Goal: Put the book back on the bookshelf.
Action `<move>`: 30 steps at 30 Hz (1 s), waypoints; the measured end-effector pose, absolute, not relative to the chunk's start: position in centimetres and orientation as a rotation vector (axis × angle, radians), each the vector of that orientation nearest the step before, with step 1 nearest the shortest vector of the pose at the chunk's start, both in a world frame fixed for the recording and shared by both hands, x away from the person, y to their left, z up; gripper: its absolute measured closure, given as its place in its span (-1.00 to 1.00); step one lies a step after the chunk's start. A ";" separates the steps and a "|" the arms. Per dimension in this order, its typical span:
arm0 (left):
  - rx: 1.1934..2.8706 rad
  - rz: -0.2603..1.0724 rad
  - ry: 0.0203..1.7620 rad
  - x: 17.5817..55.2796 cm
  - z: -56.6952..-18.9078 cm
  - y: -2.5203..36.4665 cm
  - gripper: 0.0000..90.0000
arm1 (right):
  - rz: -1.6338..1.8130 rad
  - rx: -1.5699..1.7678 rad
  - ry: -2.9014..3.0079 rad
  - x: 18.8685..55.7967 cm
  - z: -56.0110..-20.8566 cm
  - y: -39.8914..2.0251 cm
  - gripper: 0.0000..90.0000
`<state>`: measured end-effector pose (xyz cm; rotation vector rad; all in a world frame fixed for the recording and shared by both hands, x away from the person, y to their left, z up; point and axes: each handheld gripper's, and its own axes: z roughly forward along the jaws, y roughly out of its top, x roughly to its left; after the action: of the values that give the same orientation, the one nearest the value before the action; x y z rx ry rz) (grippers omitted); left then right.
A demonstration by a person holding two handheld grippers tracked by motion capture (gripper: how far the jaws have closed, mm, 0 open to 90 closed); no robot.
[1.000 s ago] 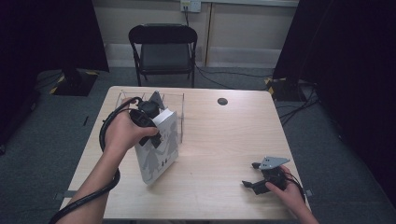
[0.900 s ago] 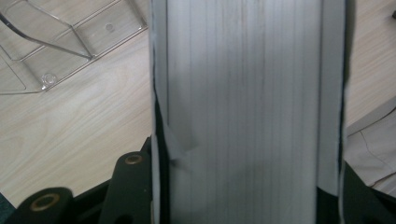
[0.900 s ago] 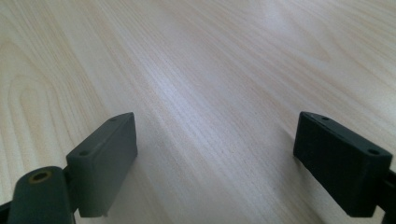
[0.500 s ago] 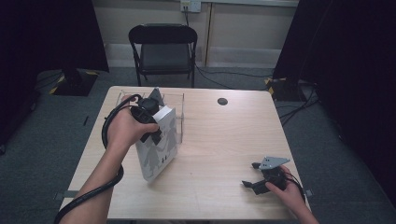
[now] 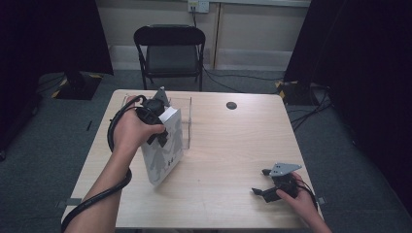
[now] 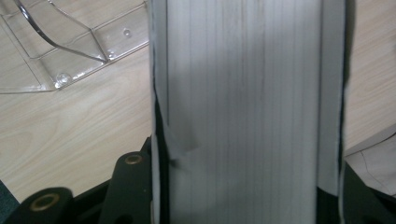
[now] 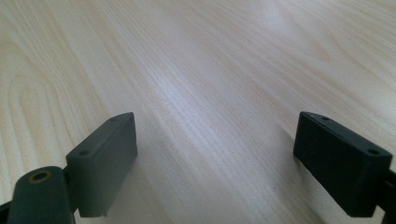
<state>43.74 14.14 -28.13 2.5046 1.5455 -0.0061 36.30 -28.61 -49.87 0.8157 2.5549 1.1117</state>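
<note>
Book (image 5: pixel 164 150) tilted on edge — left gripper (image 5: pixel 156 127) clamps its top

The book's (image 6: pixel 243 112) page edges run off the top and bottom of the left gripper view, hiding most of both fingers (image 6: pixel 133 186) that clamp it. Beyond the fingers, a clear plastic stand (image 6: pixel 70 51) is cropped at the frame's edge. The cover print (image 5: pixel 163 155) stays illegible from above.
</note>
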 end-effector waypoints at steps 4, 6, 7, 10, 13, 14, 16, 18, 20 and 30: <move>2.492 0.016 1.563 44.0 -28.1 14.2 0.18 | 1.112 0.814 2.555 36.3 -49.9 -28.6 -0.72; 2.479 0.015 1.579 44.0 -28.0 14.2 0.18 | 1.112 0.814 2.555 36.3 -49.9 -28.6 -0.72; 2.473 0.018 1.586 44.1 -28.0 14.2 0.18 | 1.112 0.816 2.555 36.3 -49.9 -28.6 -0.72; 2.457 0.019 1.597 44.2 -27.9 14.2 0.18 | 1.112 0.814 2.555 36.3 -49.9 -28.6 -0.72; 2.456 0.014 1.606 44.4 -28.0 14.2 0.18 | 1.111 0.814 2.554 36.3 -49.9 -28.6 -0.72; 2.452 0.018 1.614 44.4 -28.0 14.2 0.18 | 1.110 0.814 2.554 36.3 -49.9 -28.6 -0.72; 2.447 0.032 1.622 44.5 -28.0 14.1 0.18 | 1.110 0.814 2.553 36.3 -49.9 -28.6 -0.72; 2.448 0.036 1.627 44.6 -28.0 14.0 0.18 | 1.110 0.814 2.554 36.3 -49.9 -28.6 -0.72; 2.456 0.033 1.627 44.7 -27.9 14.0 0.18 | 1.110 0.814 2.554 36.3 -49.9 -28.6 -0.72; 2.451 0.028 1.641 45.3 -28.0 13.5 0.18 | 1.110 0.814 2.553 36.3 -49.9 -28.6 -0.72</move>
<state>45.34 13.54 -27.98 2.4510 1.6409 0.0283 36.28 -28.61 -49.88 0.8143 2.5533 1.1099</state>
